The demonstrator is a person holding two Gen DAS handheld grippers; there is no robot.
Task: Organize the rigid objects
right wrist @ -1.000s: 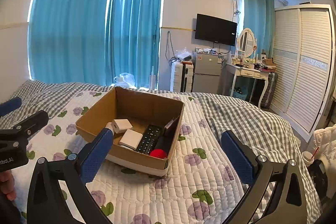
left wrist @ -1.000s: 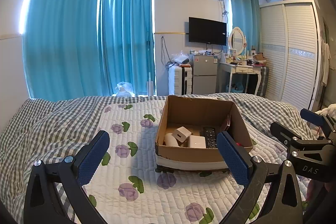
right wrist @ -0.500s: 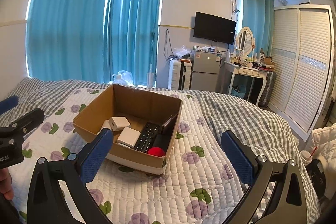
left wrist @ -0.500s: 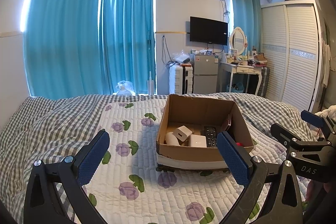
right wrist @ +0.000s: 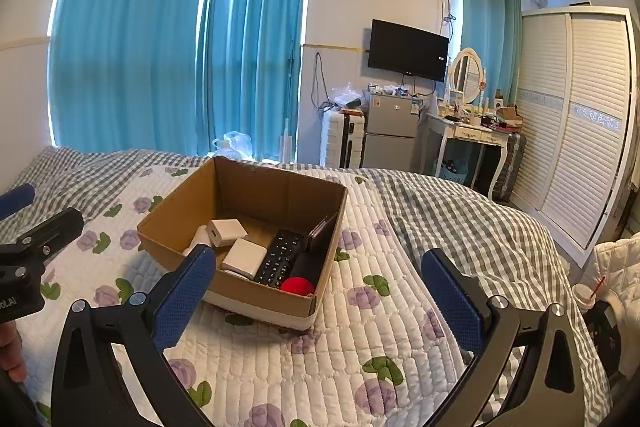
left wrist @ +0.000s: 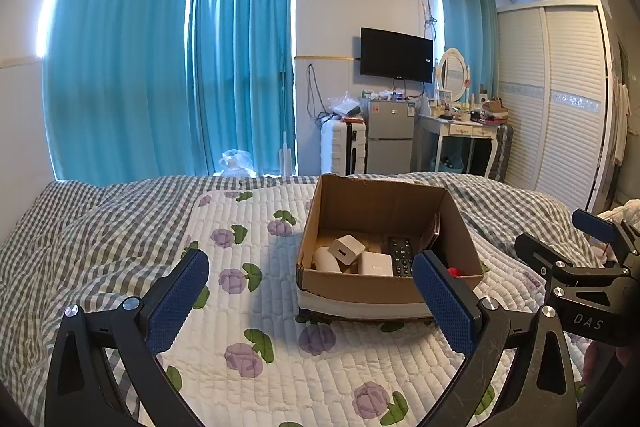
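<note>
Cardboard box sits on the floral quilt of the bed, open top. Inside: 2 white adapters, black remote, red ball, dark phone leaning on the right wall. Left gripper and right gripper both hover short of the box, fingers spread wide, holding nothing.

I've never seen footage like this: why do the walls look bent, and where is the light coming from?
Both wrist views: fisheye lenses bow the curtains and wardrobe, leaving dark corners. Left wrist view: daylight glares at the curtain edges; the cardboard box shades the quilt to its left. Both are sharp.
</note>
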